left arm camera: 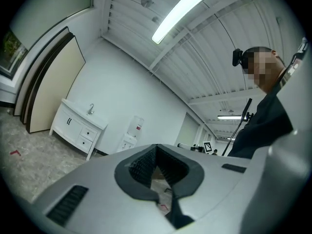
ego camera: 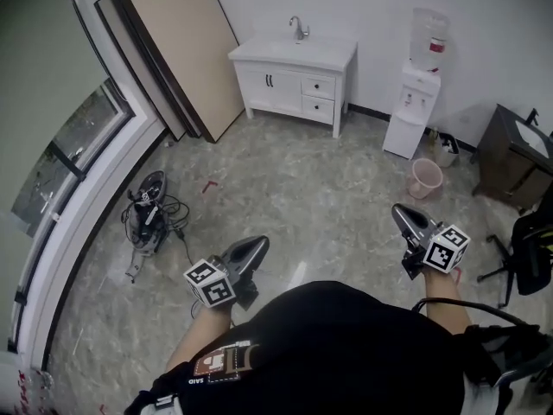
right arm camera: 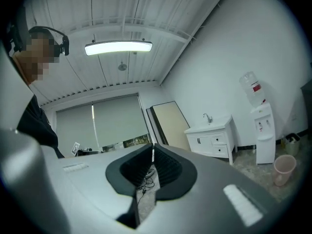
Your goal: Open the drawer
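A white vanity cabinet (ego camera: 294, 80) with a sink stands against the far wall, its two small drawers (ego camera: 318, 96) stacked on its right side, both closed. It also shows small in the left gripper view (left arm camera: 78, 126) and in the right gripper view (right arm camera: 212, 140). My left gripper (ego camera: 262, 243) and right gripper (ego camera: 398, 210) are held level in front of the person's body, far from the cabinet, with bare floor between. In each gripper view the jaws, left (left arm camera: 156, 146) and right (right arm camera: 153, 146), meet at the tips with nothing between them.
Large boards (ego camera: 177, 50) lean on the wall left of the cabinet. A water dispenser (ego camera: 416, 93) and a pink bucket (ego camera: 425, 178) stand to its right. A tangle of cables (ego camera: 149, 219) lies on the floor at left. A dark cabinet (ego camera: 514, 158) and a chair (ego camera: 527, 249) are at right.
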A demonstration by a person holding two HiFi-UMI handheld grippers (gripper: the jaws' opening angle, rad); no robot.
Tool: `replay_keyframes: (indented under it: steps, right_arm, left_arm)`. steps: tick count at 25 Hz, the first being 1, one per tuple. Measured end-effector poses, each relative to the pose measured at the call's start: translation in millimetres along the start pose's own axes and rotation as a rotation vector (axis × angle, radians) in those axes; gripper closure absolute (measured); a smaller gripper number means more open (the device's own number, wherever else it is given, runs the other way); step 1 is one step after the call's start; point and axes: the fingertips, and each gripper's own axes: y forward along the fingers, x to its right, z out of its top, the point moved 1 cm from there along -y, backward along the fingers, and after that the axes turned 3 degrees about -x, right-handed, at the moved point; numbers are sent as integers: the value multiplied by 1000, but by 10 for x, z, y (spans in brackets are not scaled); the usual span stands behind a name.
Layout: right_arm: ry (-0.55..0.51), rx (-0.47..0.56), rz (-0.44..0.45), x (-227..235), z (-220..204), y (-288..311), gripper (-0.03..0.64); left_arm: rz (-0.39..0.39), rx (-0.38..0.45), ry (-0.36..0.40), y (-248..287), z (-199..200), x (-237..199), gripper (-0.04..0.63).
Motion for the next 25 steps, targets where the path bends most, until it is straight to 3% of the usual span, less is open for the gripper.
replay_keyframes:
  steps: [7,13,19,25]
  right_arm:
    - [-33,56,-39,-224,311,1033,614]
    - [-39,4,-45,-327,194,1833,612]
    - [-42,-29,-67,-159,205,2302,617]
    - [-34,-31,-9,80,270,2728,617]
  left_arm:
    - [-44,12,35,-345,718,-1012,595]
    - [-23,18,18,-597,979,-1733,595]
    - [15,23,-20,-677,1035,-2153,595]
    - [49,23,-22,-523,1111,-2427,595]
